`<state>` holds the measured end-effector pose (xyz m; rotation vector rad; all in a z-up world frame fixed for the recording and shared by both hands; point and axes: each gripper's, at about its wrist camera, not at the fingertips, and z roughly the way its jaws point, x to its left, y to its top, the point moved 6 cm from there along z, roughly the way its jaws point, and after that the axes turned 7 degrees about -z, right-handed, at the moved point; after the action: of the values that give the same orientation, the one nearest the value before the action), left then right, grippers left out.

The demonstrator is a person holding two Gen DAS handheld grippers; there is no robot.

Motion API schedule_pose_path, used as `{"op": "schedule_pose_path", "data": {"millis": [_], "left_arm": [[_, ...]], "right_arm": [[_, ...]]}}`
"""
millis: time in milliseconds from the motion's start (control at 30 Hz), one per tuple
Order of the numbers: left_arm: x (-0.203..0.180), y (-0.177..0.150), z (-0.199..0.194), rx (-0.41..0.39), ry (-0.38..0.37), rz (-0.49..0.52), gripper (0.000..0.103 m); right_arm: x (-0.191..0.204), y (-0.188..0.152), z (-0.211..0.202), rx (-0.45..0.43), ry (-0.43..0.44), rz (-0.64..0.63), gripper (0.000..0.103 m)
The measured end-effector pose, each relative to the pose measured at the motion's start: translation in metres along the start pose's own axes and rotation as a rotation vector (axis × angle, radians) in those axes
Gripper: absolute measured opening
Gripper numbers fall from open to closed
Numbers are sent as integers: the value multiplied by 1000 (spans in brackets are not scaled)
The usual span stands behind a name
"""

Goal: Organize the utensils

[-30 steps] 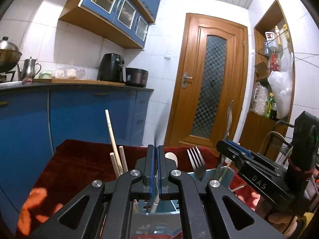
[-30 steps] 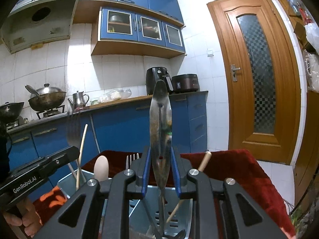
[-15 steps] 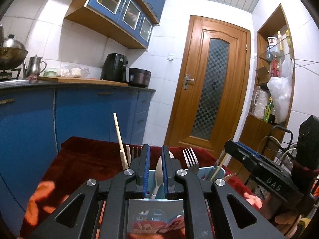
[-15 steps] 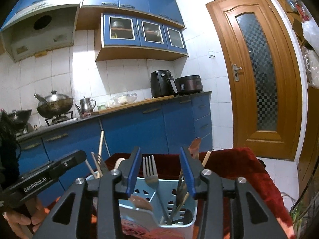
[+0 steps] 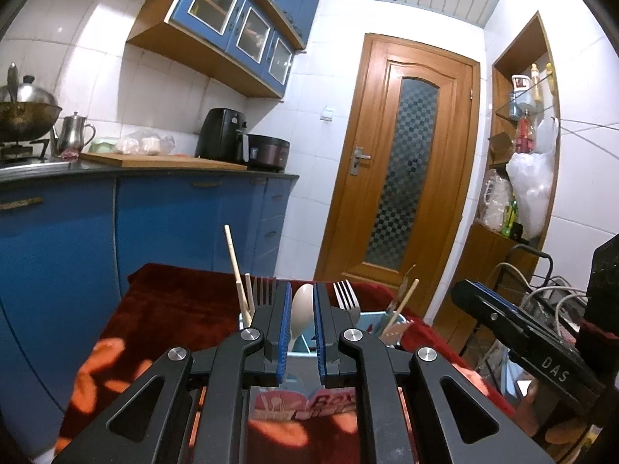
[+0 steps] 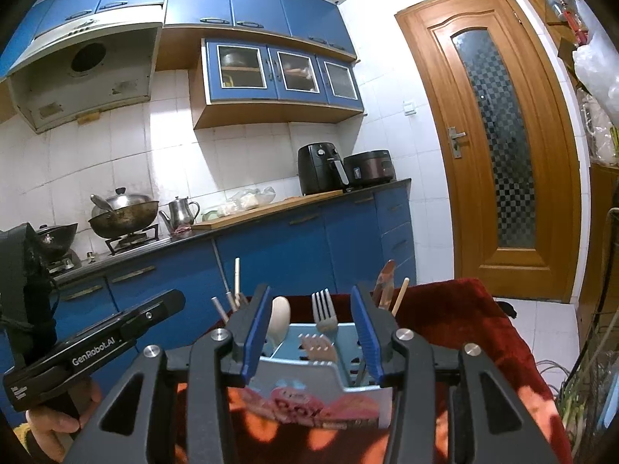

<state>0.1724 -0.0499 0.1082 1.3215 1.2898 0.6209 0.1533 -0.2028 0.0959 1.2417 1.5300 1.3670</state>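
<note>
Left wrist view: my left gripper [image 5: 301, 332] has its blue pads parted by a narrow gap with nothing pinched; the pale spoon [image 5: 301, 311] shows through that gap but stands beyond the tips, in the caddy
Right wrist view: my right gripper [image 6: 313, 332] is spread wide and empty, its jaws having just been opening; no utensil sits between the pads
Caddy: the light blue utensil caddy [image 6: 309, 377] stands on the red floral cloth [image 6: 456, 321], just ahead of and below both sets of tips
Utensils: a steel fork [image 6: 323, 309] and the pale spoon stand upright in the middle compartments; wooden chopsticks [image 5: 238, 270] lean at the left end; a knife [image 6: 387, 280] and another stick [image 6: 400, 295] rise at the right end
Other tool: my left gripper shows at the lower left of the right wrist view, held by a hand [image 6: 50, 425]
</note>
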Motion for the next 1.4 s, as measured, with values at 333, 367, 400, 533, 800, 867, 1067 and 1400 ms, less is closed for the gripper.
{"op": "schedule_pose_path", "data": {"millis": [333, 367, 400, 533, 800, 867, 1067, 1400], "left_arm": [[5, -12, -43, 41, 42, 3, 11], [6, -14, -46, 46, 48, 6, 11], [7, -16, -51, 52, 54, 10, 11], [10, -26, -68, 69, 67, 13, 11], [14, -52, -97, 98, 89, 40, 11], [16, -58, -100, 100, 93, 40, 11], [19, -80, -94, 125, 102, 57, 11], [33, -116, -69, 171, 142, 59, 11]], "right_arm": [[21, -7, -41, 36, 12, 6, 46], [23, -8, -46, 39, 12, 4, 46], [26, -9, -51, 45, 11, 1, 46], [35, -16, -67, 58, 9, -8, 46], [46, -48, -90, 114, 0, -12, 47], [46, -57, -94, 130, -6, -2, 47], [37, -83, -97, 174, -32, 21, 47], [21, -121, -79, 231, -110, -22, 59]]}}
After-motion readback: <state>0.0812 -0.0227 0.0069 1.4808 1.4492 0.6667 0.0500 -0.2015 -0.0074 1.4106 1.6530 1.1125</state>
